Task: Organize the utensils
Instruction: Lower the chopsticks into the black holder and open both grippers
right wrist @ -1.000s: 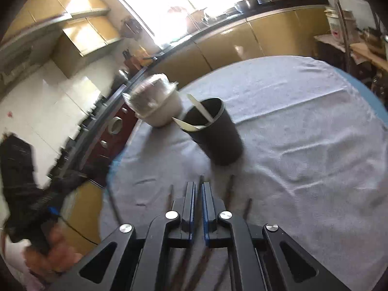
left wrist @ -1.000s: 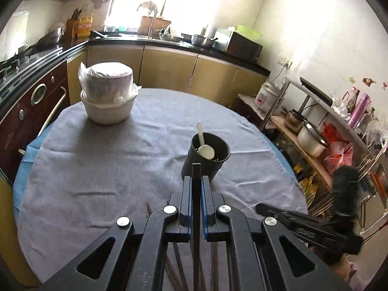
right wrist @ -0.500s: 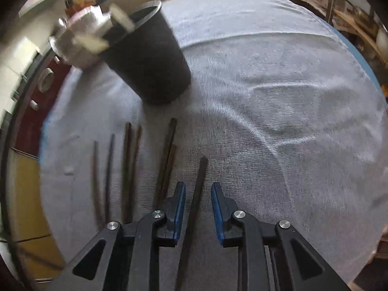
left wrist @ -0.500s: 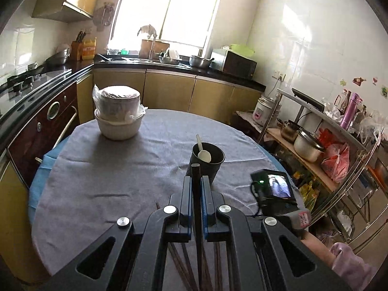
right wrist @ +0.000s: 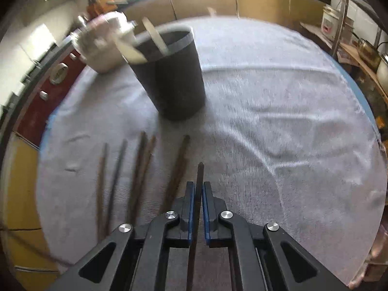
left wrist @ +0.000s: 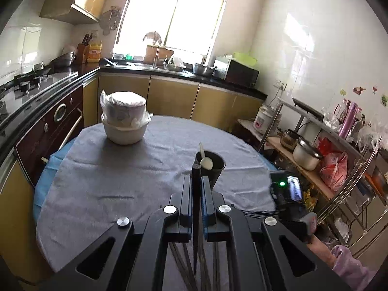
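I have a dark chopstick (left wrist: 196,177) clamped in the left gripper (left wrist: 196,186), its tip pointing at the black utensil cup (left wrist: 210,167), which stands on the grey cloth (left wrist: 121,177) and already holds white spoons (left wrist: 205,161). My right gripper (right wrist: 198,194) is closed on a second chopstick (right wrist: 199,174) lying short of the cup (right wrist: 174,77); the loose chopsticks (right wrist: 143,165) lie in a row beside it, also on the near side of the cup.

Step in hand, as I judge it: picking up chopsticks for delivery to the cup. The next move calls for lifting each stick clear, tipping it upright over the cup's rim, then releasing.

Against the half-second-earlier view, the right jaws have just been closing: they stood apart astride the stick, now they pinch it. The left grip is unchanged.
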{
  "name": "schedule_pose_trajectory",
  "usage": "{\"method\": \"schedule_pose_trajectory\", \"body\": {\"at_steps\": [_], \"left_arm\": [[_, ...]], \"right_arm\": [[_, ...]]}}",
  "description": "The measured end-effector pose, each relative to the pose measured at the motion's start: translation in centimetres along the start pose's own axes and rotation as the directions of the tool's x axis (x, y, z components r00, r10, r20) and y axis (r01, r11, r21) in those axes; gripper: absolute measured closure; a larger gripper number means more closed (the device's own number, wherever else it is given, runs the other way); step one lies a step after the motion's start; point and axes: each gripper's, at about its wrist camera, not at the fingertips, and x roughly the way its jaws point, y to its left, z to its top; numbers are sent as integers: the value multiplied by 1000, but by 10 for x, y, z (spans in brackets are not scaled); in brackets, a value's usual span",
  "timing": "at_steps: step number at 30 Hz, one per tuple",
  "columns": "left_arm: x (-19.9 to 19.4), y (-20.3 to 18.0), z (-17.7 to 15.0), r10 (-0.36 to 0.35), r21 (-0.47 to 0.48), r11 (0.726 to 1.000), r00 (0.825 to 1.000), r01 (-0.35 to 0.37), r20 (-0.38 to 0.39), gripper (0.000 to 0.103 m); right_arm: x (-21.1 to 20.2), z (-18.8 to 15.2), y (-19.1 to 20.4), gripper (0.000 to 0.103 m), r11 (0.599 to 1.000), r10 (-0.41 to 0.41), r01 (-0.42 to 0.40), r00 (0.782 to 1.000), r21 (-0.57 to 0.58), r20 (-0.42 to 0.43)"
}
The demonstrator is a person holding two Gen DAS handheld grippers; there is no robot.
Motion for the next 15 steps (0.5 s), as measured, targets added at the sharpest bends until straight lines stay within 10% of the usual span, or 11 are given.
{"method": "schedule_pose_trajectory", "body": {"at_steps": [15], "left_arm": [[-7, -36, 58, -17, 52, 999, 995, 12, 95, 96]], "right_arm": [[-117, 34, 20, 97, 993, 115, -106, 913, -44, 391]]}}
